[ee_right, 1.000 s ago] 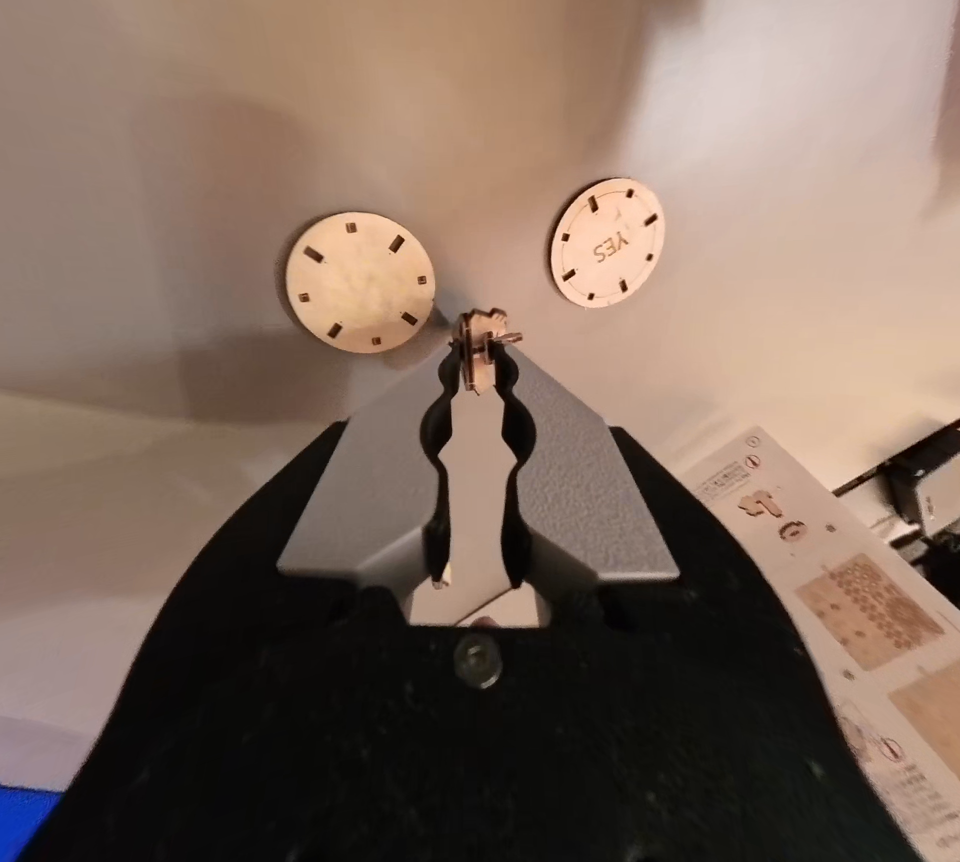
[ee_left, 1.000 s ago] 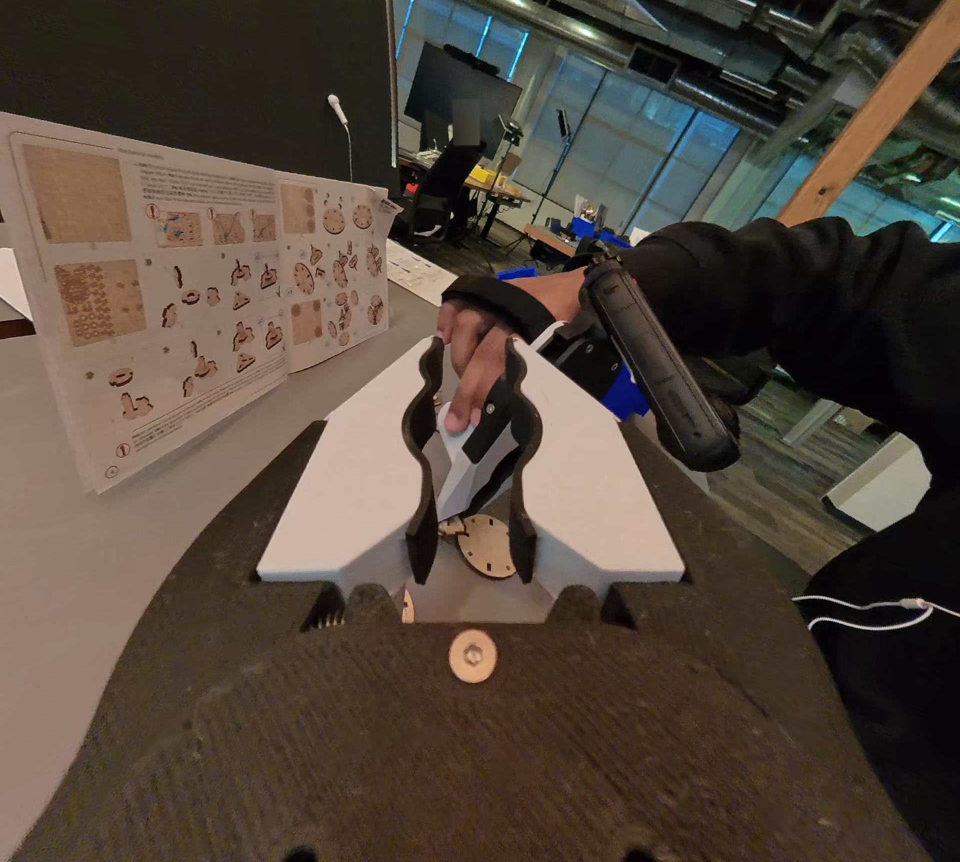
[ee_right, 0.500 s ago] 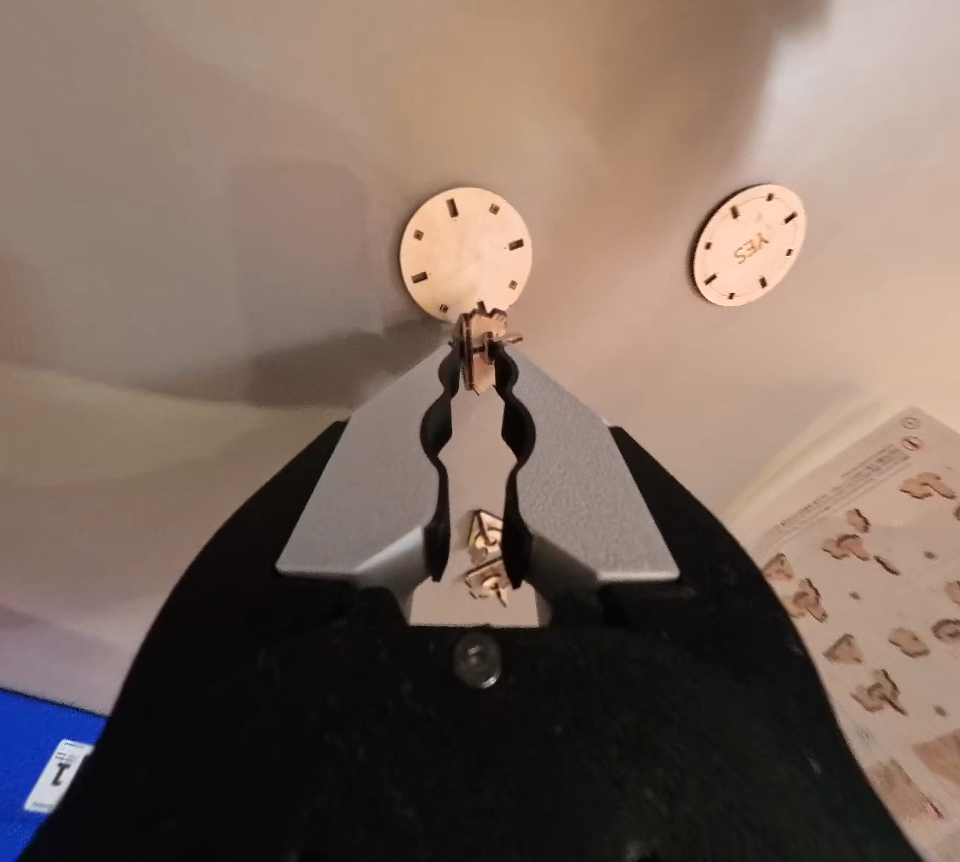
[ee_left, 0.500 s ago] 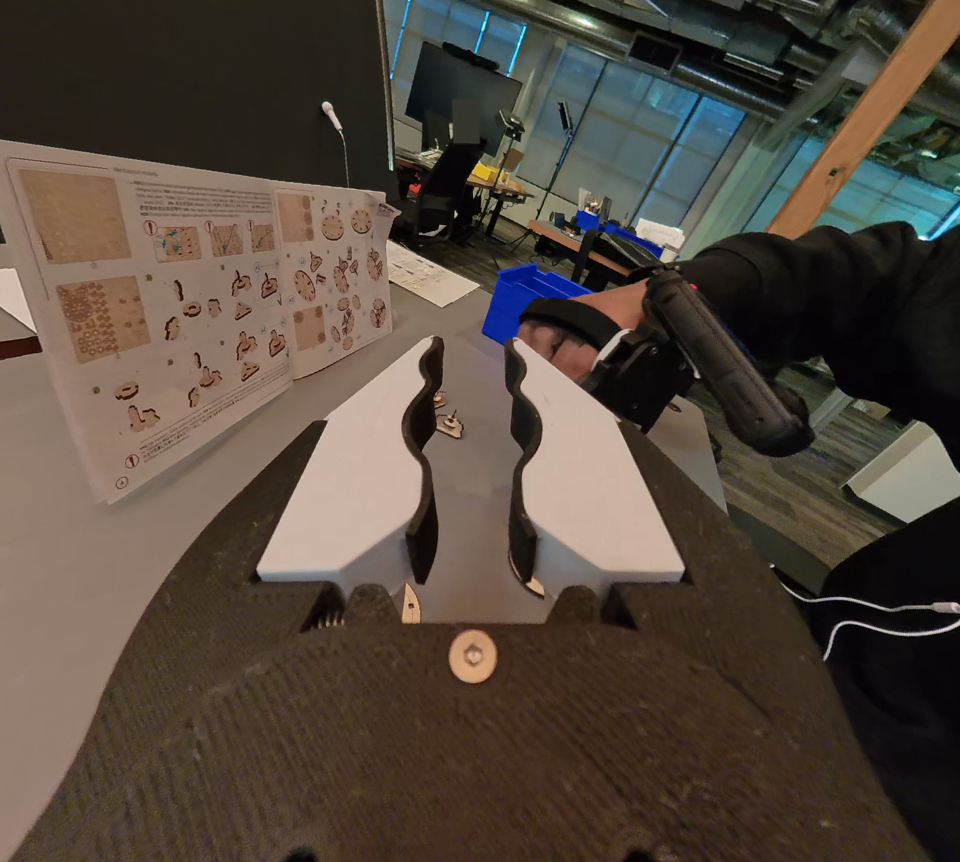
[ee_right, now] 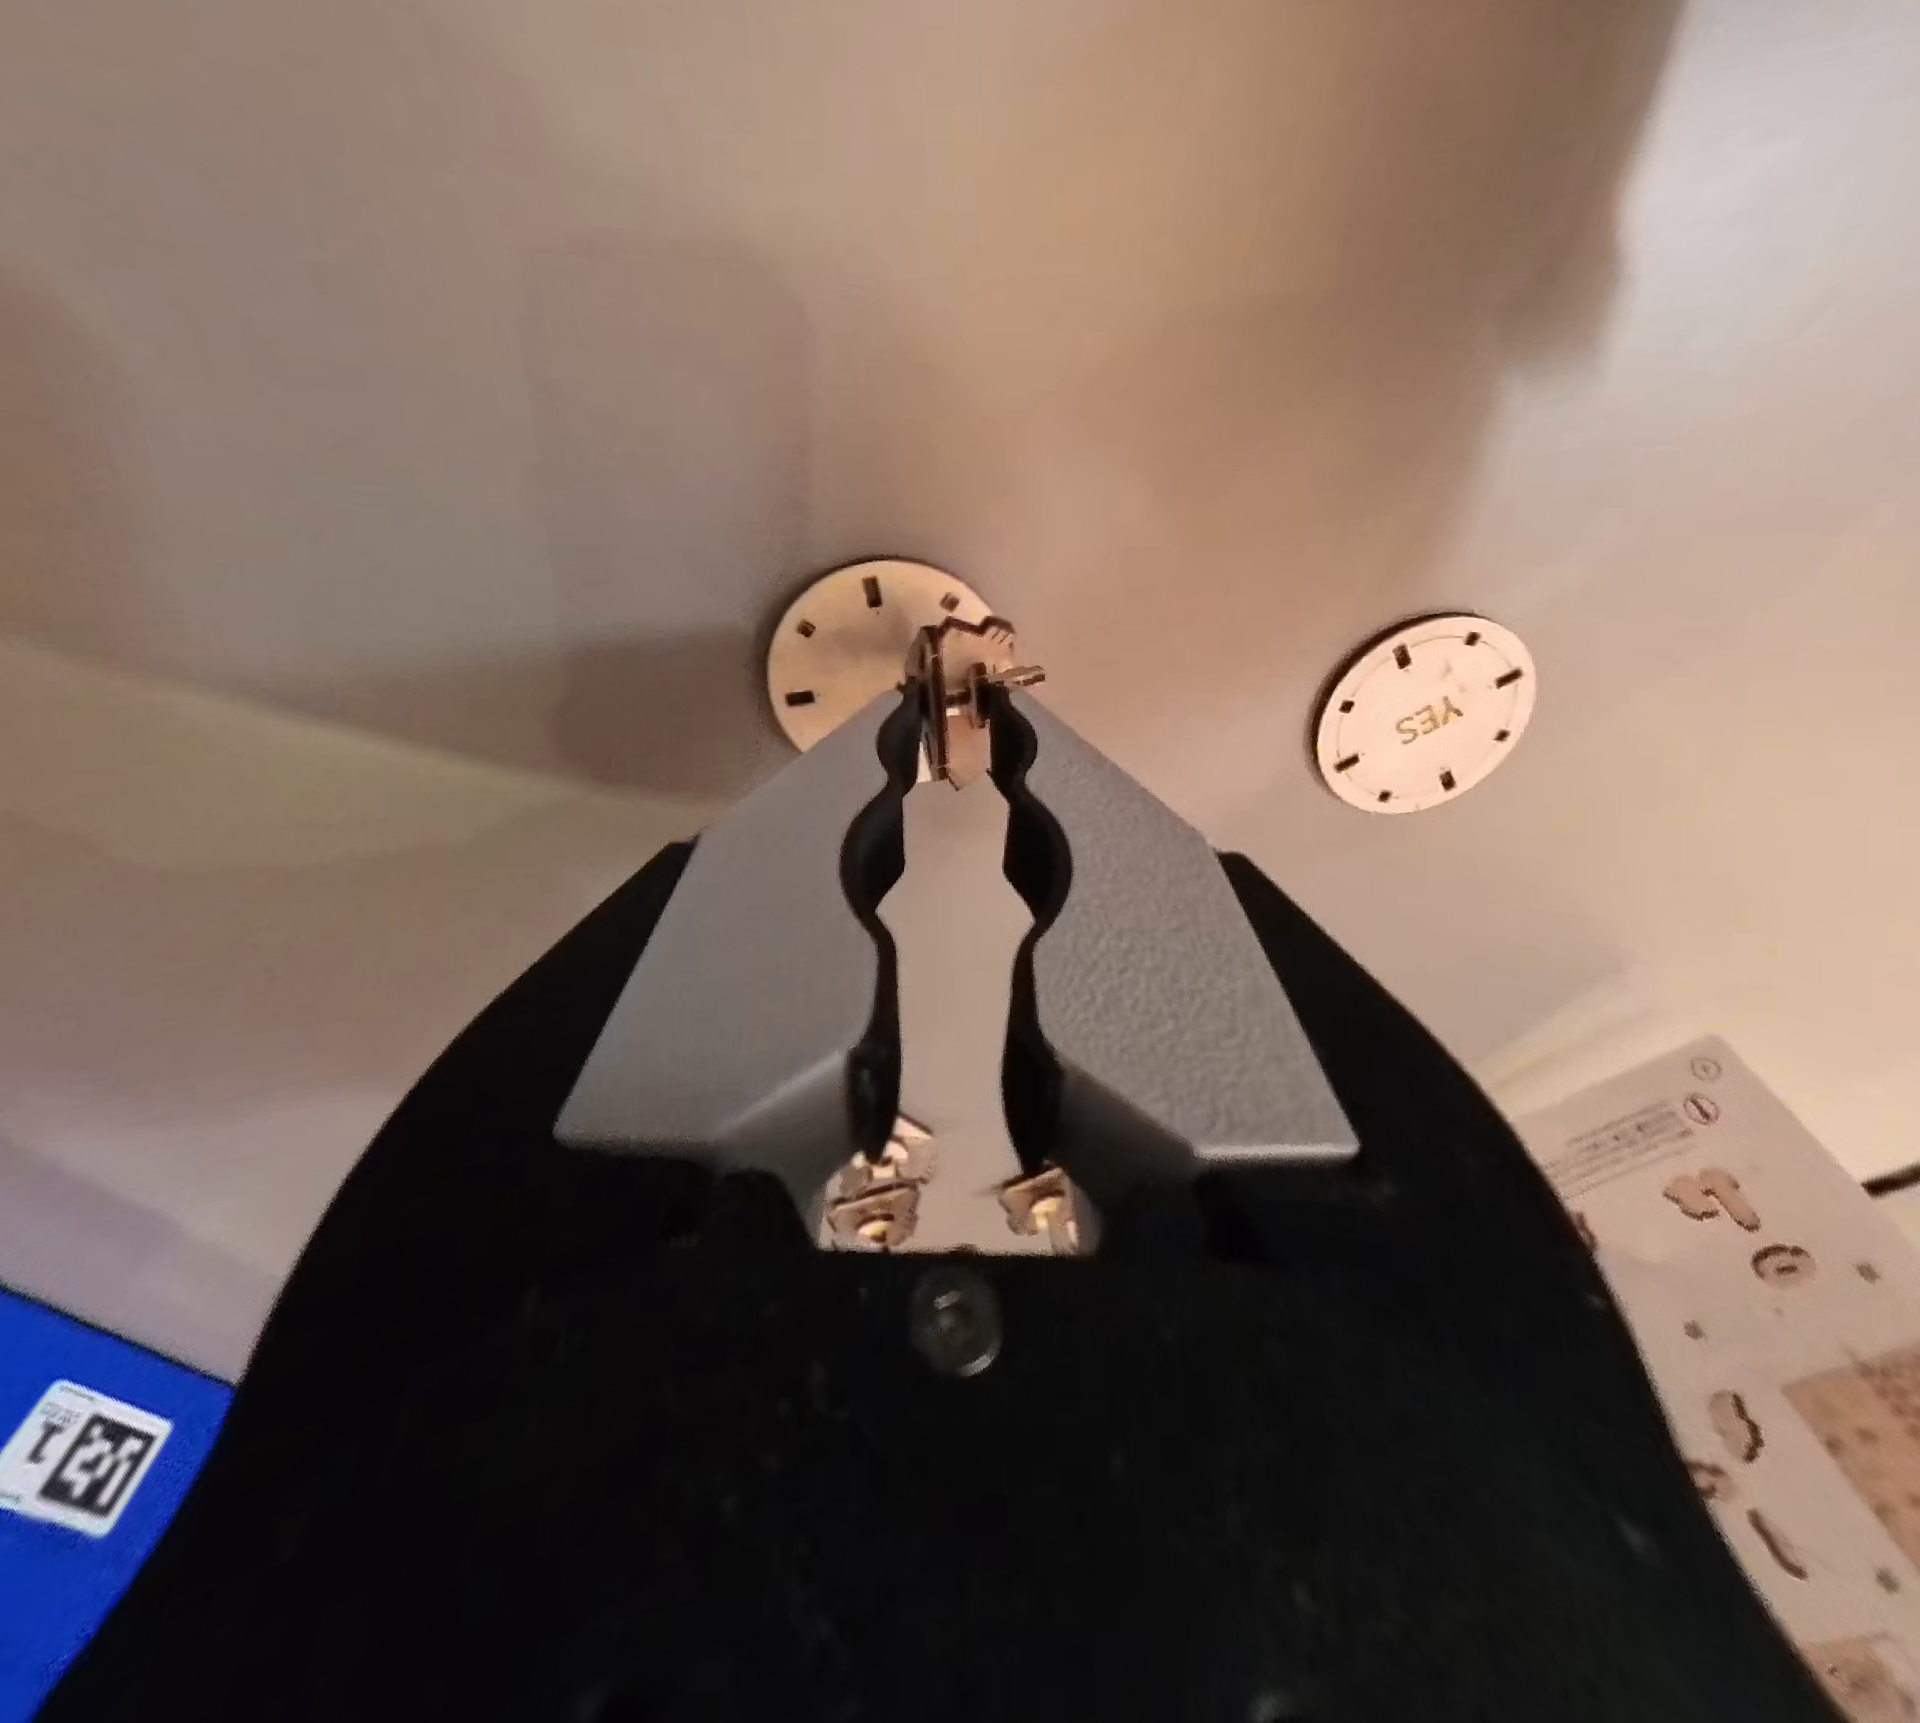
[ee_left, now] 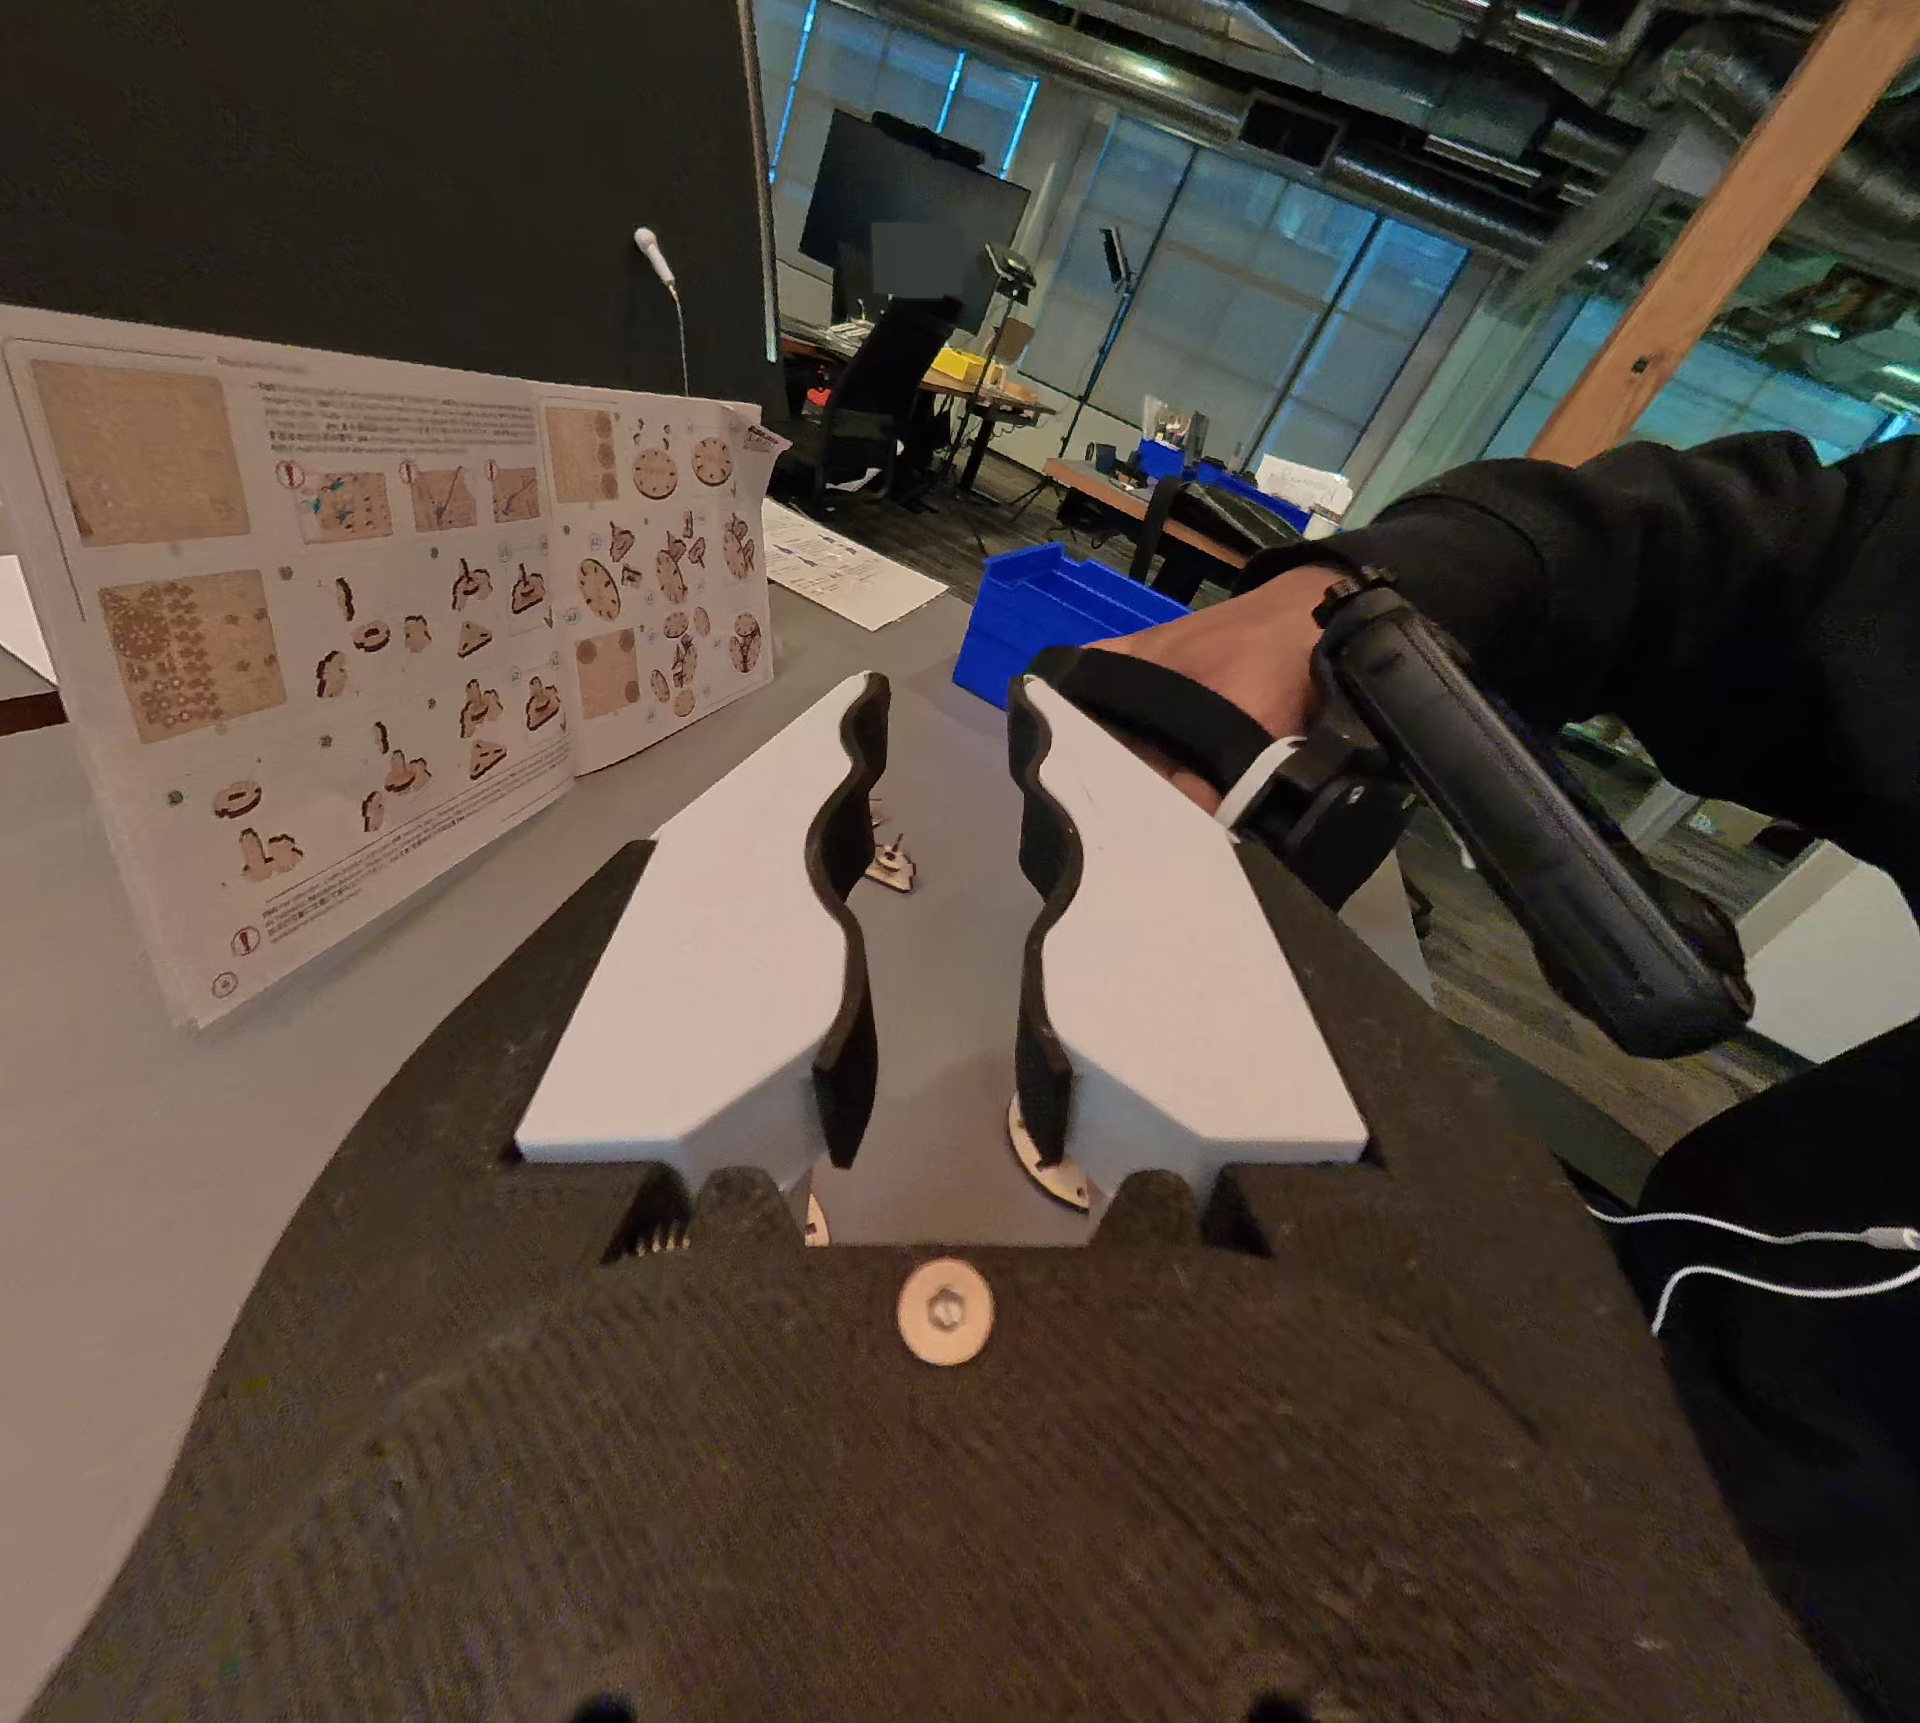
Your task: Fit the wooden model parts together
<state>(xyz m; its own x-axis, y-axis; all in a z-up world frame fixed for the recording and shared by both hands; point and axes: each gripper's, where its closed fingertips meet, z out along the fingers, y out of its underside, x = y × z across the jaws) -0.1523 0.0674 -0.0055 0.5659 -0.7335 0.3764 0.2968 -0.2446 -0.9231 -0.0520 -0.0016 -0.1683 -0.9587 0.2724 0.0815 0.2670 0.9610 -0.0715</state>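
The right claw (ee_right: 958, 705) grips a small wooden assembly (ee_right: 951, 717), both black pads pressing its sides, so that it juts from the fingertips. It hangs just above a plain slotted wooden disc (ee_right: 847, 660) lying on the bench (ee_right: 416, 323). To the right of that disc, well apart, lies a second slotted disc (ee_right: 1425, 712) with engraved lettering. Farther right of it, an instruction sheet (ee_right: 1766, 1310) rests on the bench.

The left claw (ee_left: 948, 702) stands open with nothing between its pads. Beyond its tips a small wooden piece (ee_left: 891, 868) sits on the bench, with a propped instruction booklet (ee_left: 343, 634) to the left and a blue bin (ee_left: 1060, 608) behind.
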